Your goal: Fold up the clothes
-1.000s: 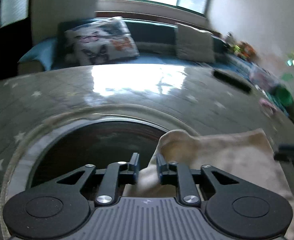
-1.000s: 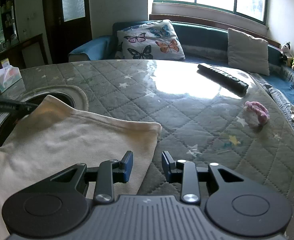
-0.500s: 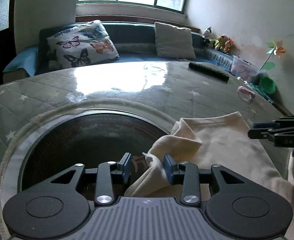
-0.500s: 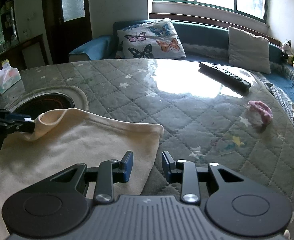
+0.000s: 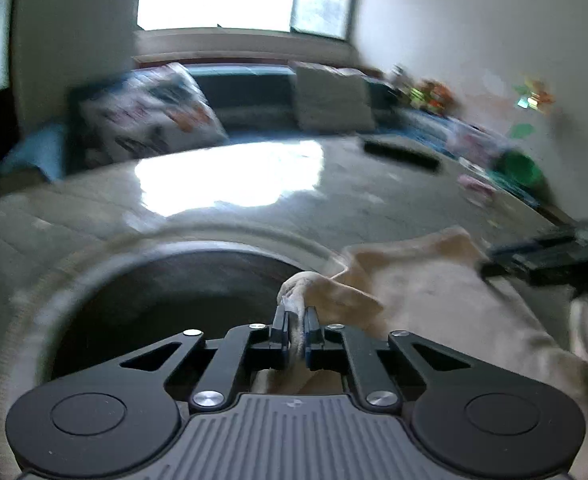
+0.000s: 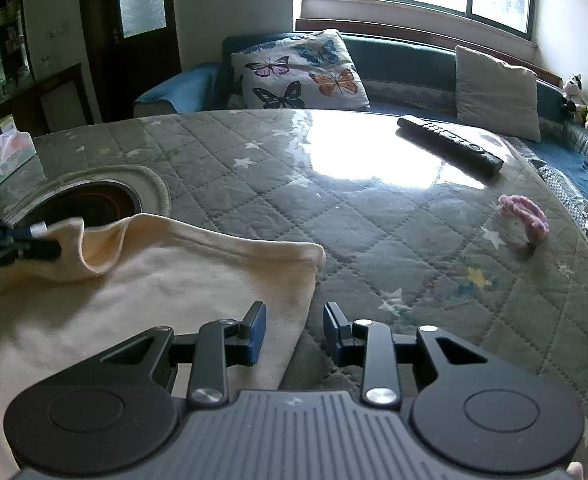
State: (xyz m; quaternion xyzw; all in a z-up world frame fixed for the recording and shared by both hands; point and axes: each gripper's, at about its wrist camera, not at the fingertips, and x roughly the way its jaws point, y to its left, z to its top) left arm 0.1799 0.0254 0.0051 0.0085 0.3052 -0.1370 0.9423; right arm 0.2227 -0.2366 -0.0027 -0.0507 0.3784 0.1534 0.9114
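One cream garment [image 6: 166, 280] lies on the table [image 6: 373, 216]; the left gripper [image 5: 294, 330] is clamped on its raised corner. The right gripper [image 6: 294, 332] hovers with jaws apart over its edge. One remote [image 6: 449, 144], two pillows [image 6: 301, 70].

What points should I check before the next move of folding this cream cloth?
1. Left tool shut on a corner of the cream cloth: ok.
2. Right tool open, straddling the cloth's right edge, not yet gripping: not ok.
3. The held corner is lifted off the table: ok.
4. Cloth flat elsewhere: ok near the right tool; cannot tell at the near edge.
5. Remote and pink item lie apart from the cloth: ok.
6. Cloth away from the round opening: not ok, the corner hangs beside it.
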